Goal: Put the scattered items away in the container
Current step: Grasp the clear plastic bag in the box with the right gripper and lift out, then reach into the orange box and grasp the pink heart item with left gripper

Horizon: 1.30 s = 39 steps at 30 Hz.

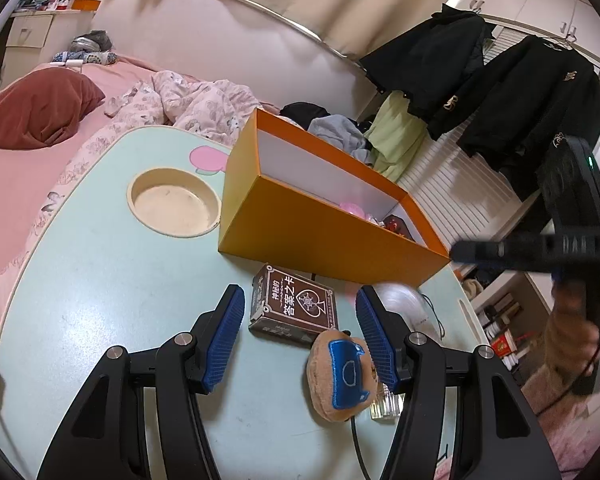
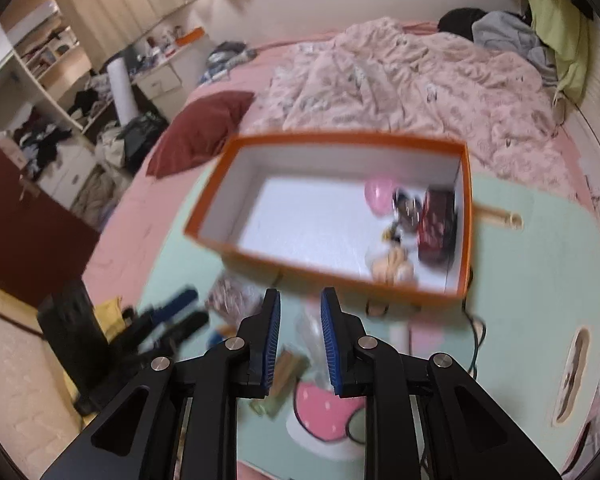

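An orange box [image 1: 324, 236] with a white inside stands on the pale green table [image 1: 100, 280]; it also shows in the right wrist view [image 2: 380, 284] and holds a pink item [image 2: 378, 192], a dark red item [image 2: 434, 224] and a tan toy [image 2: 392, 266]. My left gripper [image 1: 300, 316] is open, low over the table, around a brown card box [image 1: 296, 308]. A tan plush with a blue patch [image 1: 340, 376] lies by its right finger. My right gripper [image 2: 300, 324] is held above the table before the orange box, jaws a little apart around a clear plastic thing [image 2: 310, 332]; contact is blurred.
A round cup recess [image 1: 174, 206] is sunk in the table left of the orange box. A small clear bottle [image 1: 384, 404] and a black cable [image 1: 358, 440] lie by the plush. A pink bed with quilt [image 2: 400, 76] lies behind. Dark clothes [image 1: 500, 92] hang at right.
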Tool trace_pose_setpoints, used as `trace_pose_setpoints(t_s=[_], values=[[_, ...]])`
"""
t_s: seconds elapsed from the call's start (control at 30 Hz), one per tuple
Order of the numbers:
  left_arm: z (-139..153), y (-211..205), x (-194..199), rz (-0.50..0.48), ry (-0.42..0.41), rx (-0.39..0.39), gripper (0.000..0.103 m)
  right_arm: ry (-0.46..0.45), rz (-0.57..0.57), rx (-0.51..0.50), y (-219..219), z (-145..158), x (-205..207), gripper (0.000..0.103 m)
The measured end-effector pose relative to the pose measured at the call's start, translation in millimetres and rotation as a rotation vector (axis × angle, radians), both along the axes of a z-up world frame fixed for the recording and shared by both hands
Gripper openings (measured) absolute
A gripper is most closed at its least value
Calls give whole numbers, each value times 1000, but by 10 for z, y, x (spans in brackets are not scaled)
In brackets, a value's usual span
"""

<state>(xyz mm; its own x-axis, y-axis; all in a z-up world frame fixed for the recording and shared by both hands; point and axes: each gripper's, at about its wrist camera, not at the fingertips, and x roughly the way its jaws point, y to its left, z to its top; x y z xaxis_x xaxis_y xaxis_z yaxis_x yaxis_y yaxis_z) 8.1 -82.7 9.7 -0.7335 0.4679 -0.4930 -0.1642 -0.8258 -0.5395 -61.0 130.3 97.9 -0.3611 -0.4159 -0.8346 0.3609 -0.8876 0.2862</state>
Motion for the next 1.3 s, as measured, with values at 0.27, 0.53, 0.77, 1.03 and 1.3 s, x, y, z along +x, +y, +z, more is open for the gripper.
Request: trace_pose_setpoints(t_s=[0.27, 0.53, 0.77, 1.03, 1.3], values=[[-8, -2, -1, 4, -1, 2, 59, 51, -25, -52, 231, -105, 98, 20], [16, 15, 7, -5, 15, -16, 59, 302, -13, -8, 448, -279, 531, 25], [187, 108, -35, -11, 43, -45, 59, 326, -9, -84, 619, -566, 624, 26], [817, 795, -662, -164, -130, -223, 59, 255, -32, -234, 820, -694, 609, 35], [691, 1403, -1721, -110, -353, -355, 54, 261, -17, -275, 891, -683, 648, 40]])
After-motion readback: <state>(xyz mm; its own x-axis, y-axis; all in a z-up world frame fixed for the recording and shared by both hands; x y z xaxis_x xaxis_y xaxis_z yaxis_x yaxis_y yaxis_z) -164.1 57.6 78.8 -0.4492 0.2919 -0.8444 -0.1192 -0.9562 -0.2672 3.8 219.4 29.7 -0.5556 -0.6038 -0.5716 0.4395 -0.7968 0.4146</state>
